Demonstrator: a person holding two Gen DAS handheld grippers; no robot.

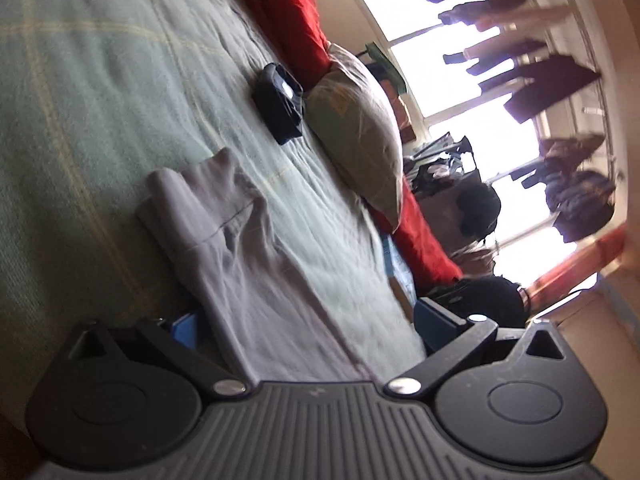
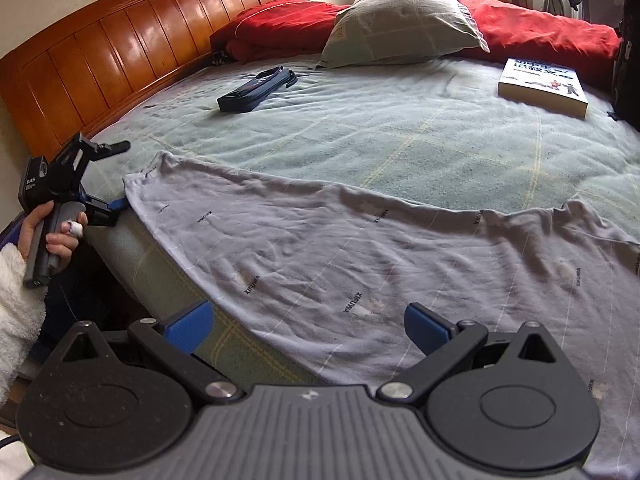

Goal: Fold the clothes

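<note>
A light grey garment [image 2: 360, 256] with small printed words lies spread along the near edge of the bed [image 2: 400, 128]. My right gripper [image 2: 308, 324] is open just above its near hem, blue pads apart, holding nothing. My left gripper [image 2: 116, 206] shows at the left in the right wrist view, at the garment's left corner by the mattress edge. In the left wrist view the left gripper [image 1: 308, 324] has its jaws wide apart with the grey cloth [image 1: 240, 248] running between them, not clamped.
A black case [image 2: 256, 88], a pillow [image 2: 404, 24], red bedding [image 2: 540, 32] and a book [image 2: 544, 86] lie further up the bed. A wooden headboard [image 2: 120, 52] stands at the left. Clothes hang by the window [image 1: 520, 80].
</note>
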